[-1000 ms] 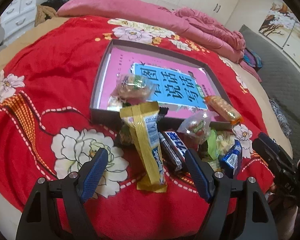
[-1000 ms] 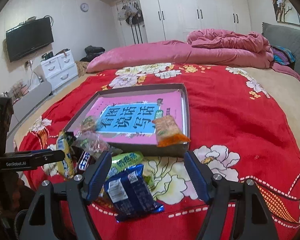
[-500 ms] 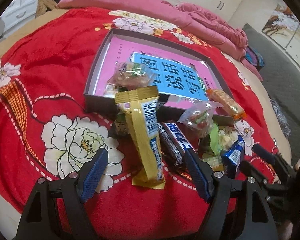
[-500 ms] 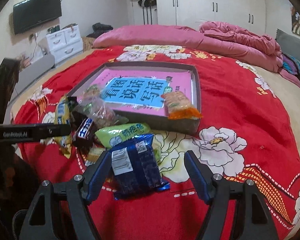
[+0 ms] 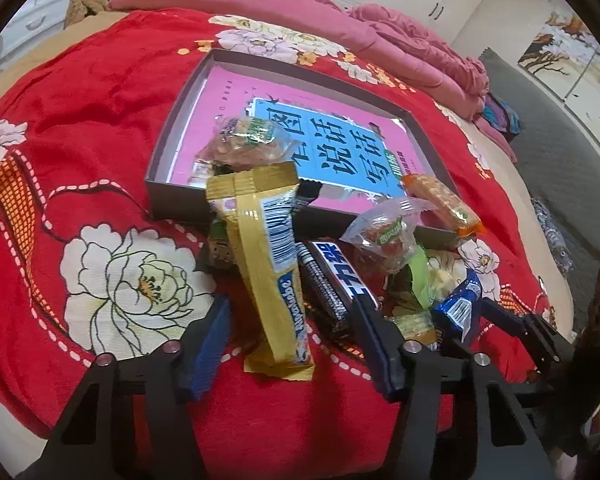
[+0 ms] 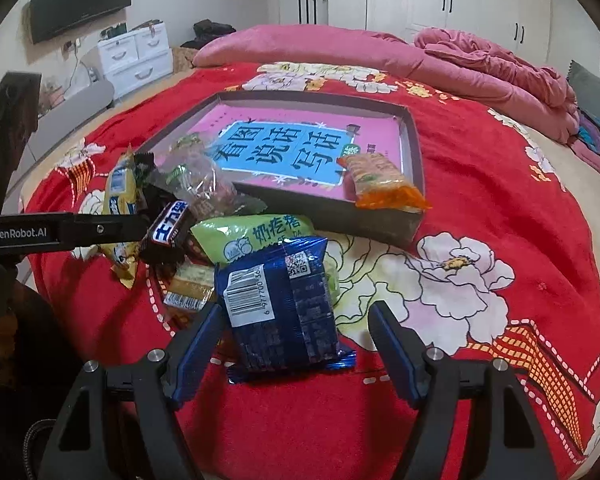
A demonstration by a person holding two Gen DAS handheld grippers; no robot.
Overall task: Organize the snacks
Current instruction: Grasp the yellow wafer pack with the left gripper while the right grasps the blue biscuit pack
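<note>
A pile of snacks lies on the red bedspread before a shallow dark box (image 5: 168, 148) (image 6: 414, 148) that holds a pink book. My left gripper (image 5: 290, 322) is open, its fingers on either side of the long yellow packet (image 5: 266, 256), next to a black bar (image 5: 332, 276). My right gripper (image 6: 296, 330) is open around the blue packet (image 6: 282, 304), which lies on a green packet (image 6: 256, 236). An orange packet (image 6: 378, 182) rests on the box's near corner. A clear wrapped snack (image 5: 246, 146) lies in the box.
A clear candy bag (image 5: 384, 236) sits by the box's front wall. A pink duvet (image 6: 492, 68) is heaped at the far side of the bed. White drawers (image 6: 134, 56) stand to the left. The bed edge is just below both grippers.
Both grippers have moved forward and down toward the pile. The yellow packet now lies between the left fingers and the blue packet between the right fingers. No snack has moved.
</note>
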